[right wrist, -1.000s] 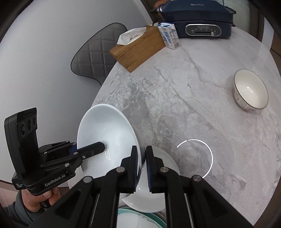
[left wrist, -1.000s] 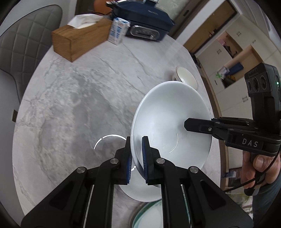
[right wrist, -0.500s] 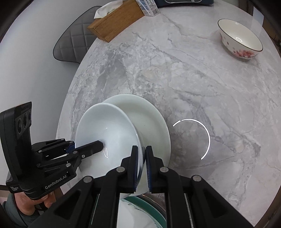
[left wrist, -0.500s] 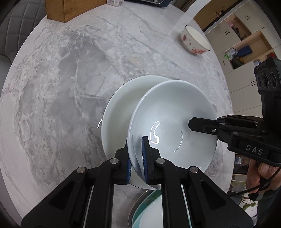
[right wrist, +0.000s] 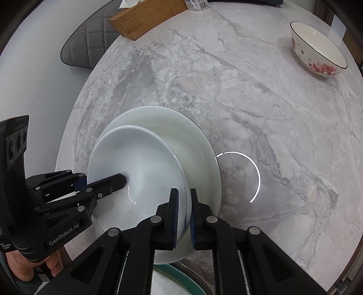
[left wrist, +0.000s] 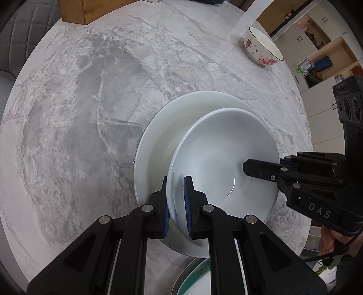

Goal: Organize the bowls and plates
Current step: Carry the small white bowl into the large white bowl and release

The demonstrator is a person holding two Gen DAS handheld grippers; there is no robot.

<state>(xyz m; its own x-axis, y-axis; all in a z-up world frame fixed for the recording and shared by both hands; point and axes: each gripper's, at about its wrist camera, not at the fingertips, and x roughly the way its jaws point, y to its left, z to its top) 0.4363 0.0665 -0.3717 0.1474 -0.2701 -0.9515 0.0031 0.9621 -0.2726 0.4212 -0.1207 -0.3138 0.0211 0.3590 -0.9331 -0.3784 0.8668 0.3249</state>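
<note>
We have lowered the bowl (left wrist: 222, 158) onto the plate (left wrist: 158, 136); each hand-held gripper, left (left wrist: 177, 204) and right (right wrist: 183, 215), pinches opposite rims to keep it level.

Two white plates (left wrist: 224, 156) overlap on one marble table (left wrist: 90, 113). One flowered bowl (left wrist: 263, 48) stands apart, one wooden tissue box (right wrist: 147, 15), perhaps one teal-rimmed dish (right wrist: 179, 275), and two grippers (left wrist: 178, 199).
</note>
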